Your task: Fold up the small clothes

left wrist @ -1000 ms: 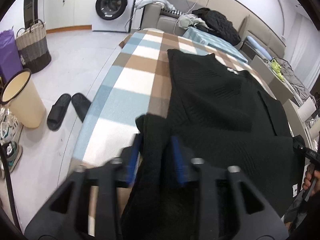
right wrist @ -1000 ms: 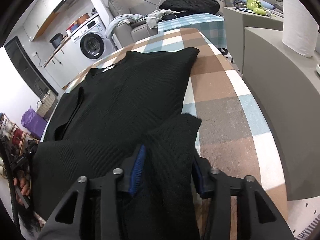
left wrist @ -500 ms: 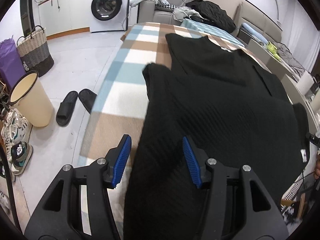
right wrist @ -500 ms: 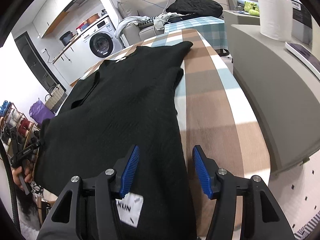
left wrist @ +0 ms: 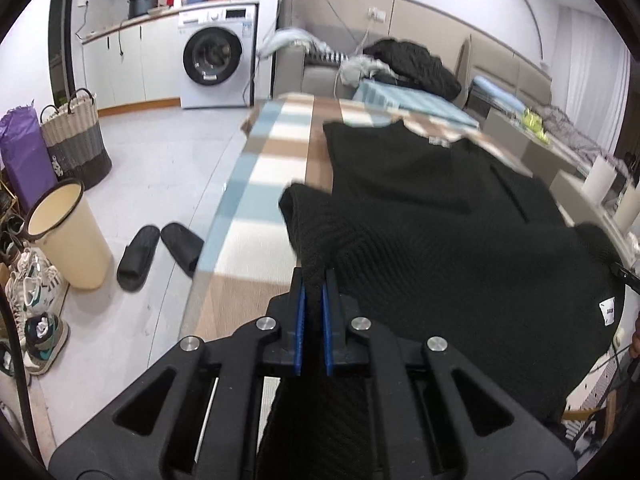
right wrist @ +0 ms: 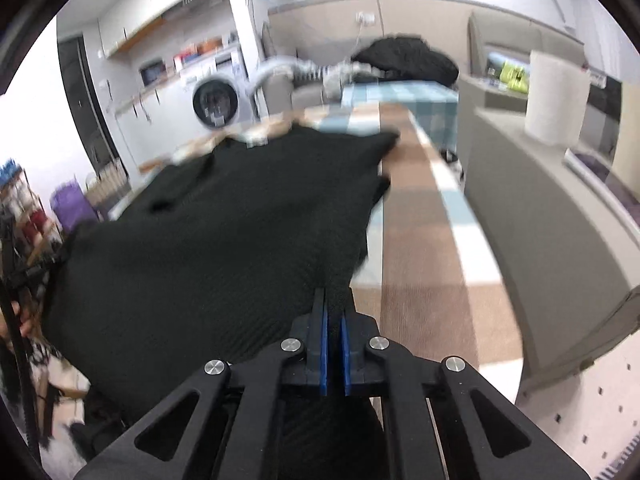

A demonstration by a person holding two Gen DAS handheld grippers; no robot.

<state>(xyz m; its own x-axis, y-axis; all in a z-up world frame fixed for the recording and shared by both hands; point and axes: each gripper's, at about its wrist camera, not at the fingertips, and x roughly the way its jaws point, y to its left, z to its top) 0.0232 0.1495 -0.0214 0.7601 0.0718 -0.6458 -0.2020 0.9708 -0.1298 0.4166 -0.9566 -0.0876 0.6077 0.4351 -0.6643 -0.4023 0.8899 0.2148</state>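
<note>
One black knitted garment lies across the counter, which carries a cloth checked in brown, blue and white. Two hand-held grippers work it, one at each near corner of the fabric. On the floor to the left stand one cream bin, two black slippers, one woven basket, one purple bag and one white washing machine. One white paper roll stands on the grey unit to the right of the counter.

Both hand-held grippers tilt downward toward the counter, pointing along its length. The left hand-held gripper has its blue pads pressed together on a fold of the garment's left near edge, with black knit running between them and down under the tool. The right hand-held gripper likewise pinches the right near edge; that view is blurred, but dark fabric does seem to sit in the narrow gap between its pads.

From each pinch the garment spreads away over the counter, its far part lying flat with a small white neck label at the far end. The near hem looks bunched and raised at both corners, and a white tag shows near the right hem in the left view.
</note>
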